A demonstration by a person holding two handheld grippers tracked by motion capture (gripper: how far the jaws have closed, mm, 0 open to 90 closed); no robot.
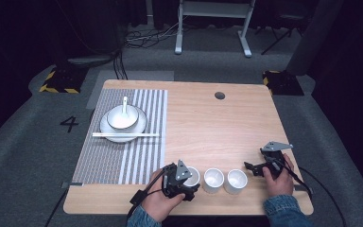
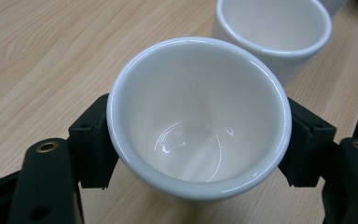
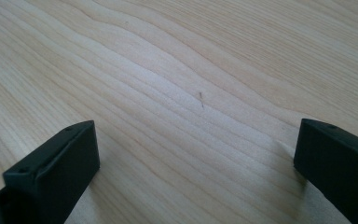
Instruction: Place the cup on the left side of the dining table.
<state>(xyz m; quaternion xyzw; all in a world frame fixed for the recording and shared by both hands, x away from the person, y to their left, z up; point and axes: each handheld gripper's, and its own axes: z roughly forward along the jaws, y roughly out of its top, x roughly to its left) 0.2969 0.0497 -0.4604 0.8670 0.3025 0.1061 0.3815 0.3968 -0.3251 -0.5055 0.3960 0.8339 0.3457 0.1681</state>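
Gripping a white cup [image 2: 199, 116] by its sides, the left gripper [image 1: 182, 182] has both black jaws pressed flat against the outer wall, one on each side just under the rim. The cup sits at the near edge of the wooden table [image 1: 208, 127], first in a row of three, and appears to rest on the wood, though the pictures do not settle whether it has lifted.

To carry it well, the person would likely do best to raise it straight up before swinging it anywhere: the second cup [image 1: 213, 179] stands just beside the held one on the side away from the mat, and the third cup [image 1: 236, 181] just beyond that. A sideways drag could knock them together. Glazed walls are slick, so a level, firm squeeze seems wise.

The right gripper [image 1: 264, 166] rests near the far end of the row, beyond the third cup, its jaws spread wide with nothing but bare wood between them, as the right gripper view confirms.

Ahead and off to the left gripper's outer side lies a striped placemat [image 1: 123, 156], bearing a plate [image 1: 105, 126] with a bowl [image 1: 122, 119] on it, a spoon [image 1: 125, 105] standing in the bowl, and chopsticks [image 1: 144, 135] laid across the plate's near rim. The mat's near half is free.
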